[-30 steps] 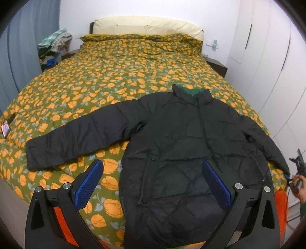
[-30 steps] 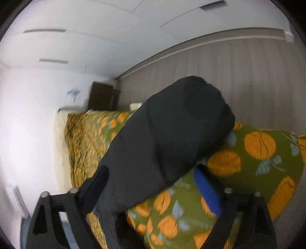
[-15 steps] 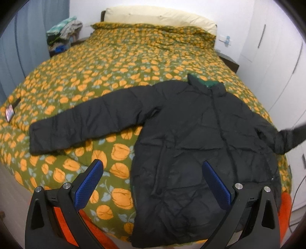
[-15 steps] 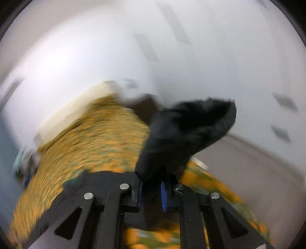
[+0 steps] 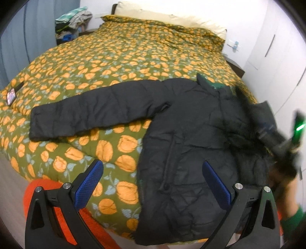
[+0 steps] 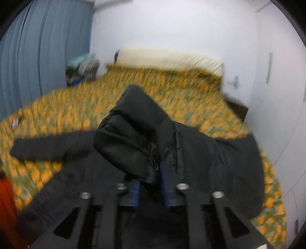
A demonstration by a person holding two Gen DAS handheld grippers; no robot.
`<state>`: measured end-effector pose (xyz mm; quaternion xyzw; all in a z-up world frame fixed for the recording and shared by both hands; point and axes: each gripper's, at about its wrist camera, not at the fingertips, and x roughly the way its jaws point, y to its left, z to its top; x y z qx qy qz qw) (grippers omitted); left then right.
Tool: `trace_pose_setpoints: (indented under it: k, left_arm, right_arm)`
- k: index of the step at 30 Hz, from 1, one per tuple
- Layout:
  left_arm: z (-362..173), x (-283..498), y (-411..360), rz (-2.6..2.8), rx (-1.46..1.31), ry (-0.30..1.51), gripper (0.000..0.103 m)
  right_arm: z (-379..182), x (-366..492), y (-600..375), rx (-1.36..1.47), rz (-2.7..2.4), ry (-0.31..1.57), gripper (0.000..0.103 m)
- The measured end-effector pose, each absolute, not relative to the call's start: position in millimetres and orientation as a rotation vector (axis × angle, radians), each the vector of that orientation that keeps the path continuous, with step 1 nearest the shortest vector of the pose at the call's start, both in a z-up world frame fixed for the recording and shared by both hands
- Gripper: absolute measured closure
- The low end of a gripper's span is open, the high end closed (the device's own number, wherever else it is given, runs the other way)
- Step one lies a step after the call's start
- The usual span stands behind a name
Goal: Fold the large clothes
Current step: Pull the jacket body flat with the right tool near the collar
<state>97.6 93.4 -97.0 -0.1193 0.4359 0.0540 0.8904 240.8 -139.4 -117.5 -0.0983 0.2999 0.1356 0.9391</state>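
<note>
Since 0.5 s ago, right gripper (image 6: pixel 151 183) swung its pinched sleeve (image 6: pixel 132 139) over the jacket (image 5: pixel 191 149); left gripper (image 5: pixel 153 180) fingers stay wide.

Ahead of the black left gripper (image 5: pixel 153 180) with blue pads (image 5: pixel 89 184), a black jacket (image 5: pixel 191 153) lies on an olive bed (image 5: pixel 114 57) cover patterned with orange fruit. A cream pillow (image 5: pixel 162 17) lies beyond.

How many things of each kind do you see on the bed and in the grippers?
Black jacket: 1
Bed cover: 1
Pillow: 1
Phone: 1
Grippers: 2, left gripper open, right gripper shut on the sleeve
Total: 6
</note>
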Motion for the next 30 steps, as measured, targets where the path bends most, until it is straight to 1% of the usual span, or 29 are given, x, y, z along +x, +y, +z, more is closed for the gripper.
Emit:
trace_pose_setpoints:
  k: [1, 2, 3, 5, 9, 12, 15, 18, 20, 21, 22, 23, 24, 25, 26, 30]
  left_arm:
    - [-99, 97, 95, 0.117, -0.248, 0.909, 0.000]
    - [-101, 96, 97, 0.120, -0.248, 0.914, 0.000]
    - [-103, 96, 98, 0.120, -0.248, 0.917, 0.000]
    - [-107, 99, 99, 0.103, -0.258, 0.921, 0.000]
    - [-117, 121, 90, 0.003, -0.316, 0.950, 0.000]
    - [-127, 161, 65, -0.125, -0.334, 0.993, 0.000]
    - [-146, 214, 35, -0.204, -0.283, 1.048, 0.000]
    - [-172, 265, 12, -0.155, -0.202, 1.118, 0.001]
    - [-185, 285, 3, -0.128, -0.161, 1.147, 0.005]
    - [-191, 293, -1, -0.120, -0.145, 1.162, 0.016]
    - [-195, 299, -4, -0.123, -0.136, 1.175, 0.051]
    - [-199, 304, -7, -0.132, -0.131, 1.195, 0.068]
    - [-199, 307, -8, -0.104, -0.107, 1.199, 0.088]
    - [-192, 311, -9, -0.104, -0.099, 1.178, 0.093]
    - [-183, 315, -10, -0.110, -0.089, 1.154, 0.094]
    - [-127, 339, -6, -0.106, -0.018, 0.983, 0.095]
  right_arm:
    - [-135, 232, -128, -0.199, 0.305, 0.664, 0.045]
    - [-151, 229, -121, -0.188, 0.331, 0.724, 0.019]
    - [-161, 227, -117, -0.176, 0.346, 0.761, 0.016]
    - [-169, 212, -115, -0.131, 0.393, 0.807, 0.016]
    - [-156, 170, -138, -0.070, 0.428, 0.784, 0.016]
    - [-151, 146, -163, -0.024, 0.420, 0.794, 0.016]
    - [-150, 135, -191, 0.021, 0.389, 0.812, 0.016]
    - [-145, 120, -208, 0.058, 0.370, 0.820, 0.016]
    - [-143, 111, -219, 0.081, 0.360, 0.815, 0.016]
    - [-141, 109, -224, 0.094, 0.356, 0.810, 0.016]
    - [-141, 107, -227, 0.106, 0.353, 0.804, 0.016]
    - [-140, 106, -232, 0.120, 0.350, 0.799, 0.016]
    - [-140, 105, -234, 0.132, 0.349, 0.795, 0.016]
    - [-138, 105, -238, 0.143, 0.350, 0.792, 0.016]
    - [-136, 107, -243, 0.154, 0.349, 0.790, 0.016]
    - [-120, 135, -270, 0.178, 0.352, 0.747, 0.016]
